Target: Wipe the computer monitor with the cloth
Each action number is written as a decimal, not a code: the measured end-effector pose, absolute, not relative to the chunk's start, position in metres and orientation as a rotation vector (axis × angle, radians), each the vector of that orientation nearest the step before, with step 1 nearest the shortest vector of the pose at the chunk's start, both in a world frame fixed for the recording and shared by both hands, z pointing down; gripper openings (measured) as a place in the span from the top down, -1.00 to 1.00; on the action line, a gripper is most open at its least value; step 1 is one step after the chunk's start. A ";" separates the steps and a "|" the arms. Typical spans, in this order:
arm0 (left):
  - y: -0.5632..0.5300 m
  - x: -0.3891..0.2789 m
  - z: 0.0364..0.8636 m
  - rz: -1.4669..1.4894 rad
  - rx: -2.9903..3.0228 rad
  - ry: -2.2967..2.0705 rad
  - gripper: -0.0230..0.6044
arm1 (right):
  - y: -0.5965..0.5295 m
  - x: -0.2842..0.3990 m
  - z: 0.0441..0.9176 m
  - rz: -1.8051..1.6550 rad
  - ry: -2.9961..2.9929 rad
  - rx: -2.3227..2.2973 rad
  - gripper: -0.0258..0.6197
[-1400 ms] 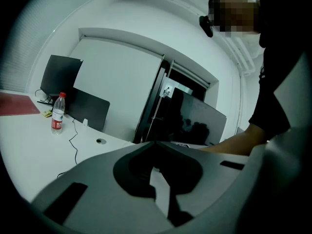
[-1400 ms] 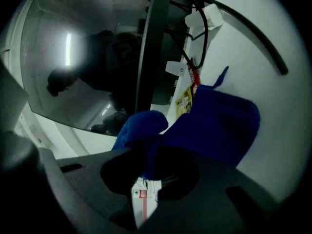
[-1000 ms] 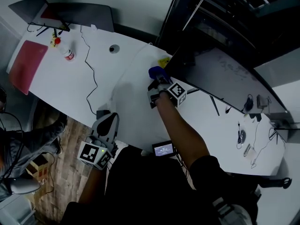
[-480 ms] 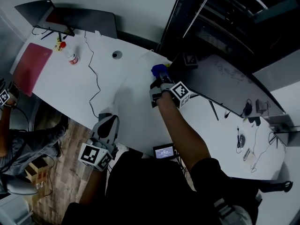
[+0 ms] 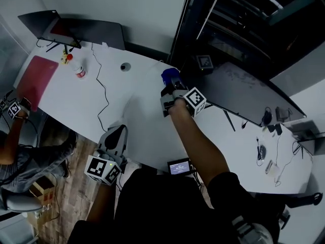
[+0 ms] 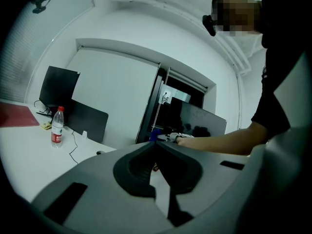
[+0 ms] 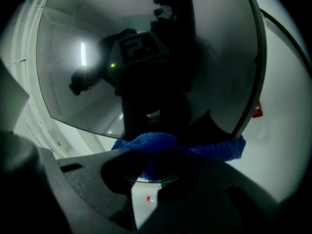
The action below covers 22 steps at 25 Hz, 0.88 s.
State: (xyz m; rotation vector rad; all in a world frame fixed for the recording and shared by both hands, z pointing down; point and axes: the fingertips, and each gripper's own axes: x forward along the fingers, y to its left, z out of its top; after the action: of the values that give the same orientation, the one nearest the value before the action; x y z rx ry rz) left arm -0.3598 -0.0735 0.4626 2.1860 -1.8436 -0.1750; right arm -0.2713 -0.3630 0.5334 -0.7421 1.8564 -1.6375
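Blue cloth (image 7: 168, 146), clenched in the right tool (image 5: 168, 90), sits at the monitor's (image 5: 244, 91) left end; that tool's view alone shows the screen's reflections. The left tool (image 5: 117, 132) hangs closed and empty at the bench's (image 5: 144, 118) near edge, a bottle (image 5: 79, 70) and cable (image 5: 103, 93) beyond.

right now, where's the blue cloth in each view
Head view: blue cloth just above centre, at the right gripper's tip.
Left gripper view: cloth a small blue patch at centre, beyond the jaws.
Right gripper view: cloth low centre, pinched between the jaws.
Shared landmark: the monitor, right beside the cloth in every view.
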 end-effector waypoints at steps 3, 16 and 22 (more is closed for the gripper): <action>-0.074 -0.356 0.457 -0.182 2.201 -1.843 0.95 | -0.362 -0.271 0.520 -1.620 1.868 -0.718 0.71; -0.080 -0.343 0.437 -0.196 2.265 -1.840 0.95 | -0.358 -0.270 0.468 -1.561 1.901 -0.621 0.71; -0.083 -0.341 0.431 -0.193 2.286 -1.842 0.95 | -0.357 -0.268 0.449 -1.536 1.895 -0.582 0.71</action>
State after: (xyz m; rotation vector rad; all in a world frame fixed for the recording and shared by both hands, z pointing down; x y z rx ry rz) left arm -0.3412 -0.0829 0.4315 2.2861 -1.8424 -0.1933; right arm -0.2683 -0.3568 0.4488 -0.5824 1.8951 -1.5360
